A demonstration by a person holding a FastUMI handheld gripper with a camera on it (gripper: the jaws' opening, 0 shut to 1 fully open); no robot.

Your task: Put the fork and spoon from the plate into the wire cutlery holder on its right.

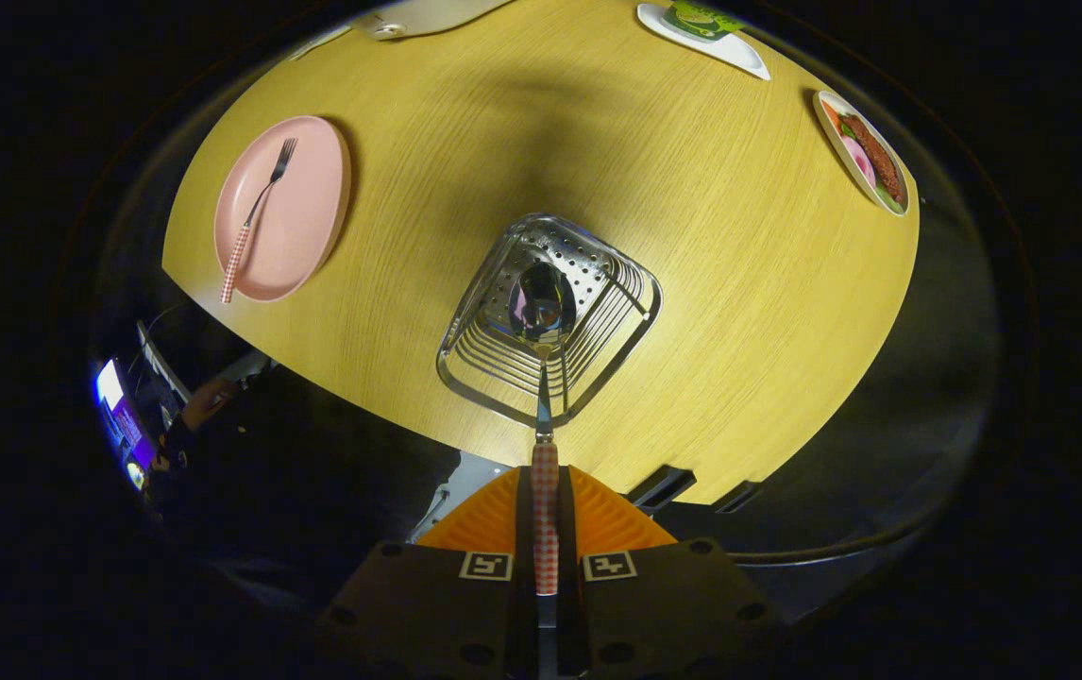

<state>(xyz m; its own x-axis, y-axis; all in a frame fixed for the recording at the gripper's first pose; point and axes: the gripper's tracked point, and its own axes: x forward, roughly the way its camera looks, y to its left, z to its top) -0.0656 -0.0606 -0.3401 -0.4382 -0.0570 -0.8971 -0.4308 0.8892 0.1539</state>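
The spoon (542, 312) has a polished bowl and a checked handle. It is clamped by the handle between both fingers of the gripper (545, 501), and its bowl is held above the opening of the wire cutlery holder (598, 364). The fork (261, 203) is left on the pink plate (305, 236), well apart from the holder.

A round wooden table (711, 283) takes up most of the room. Along its far edge sit a white dish (725, 47) with something green on it and an oval plate of food (867, 156), near each other.
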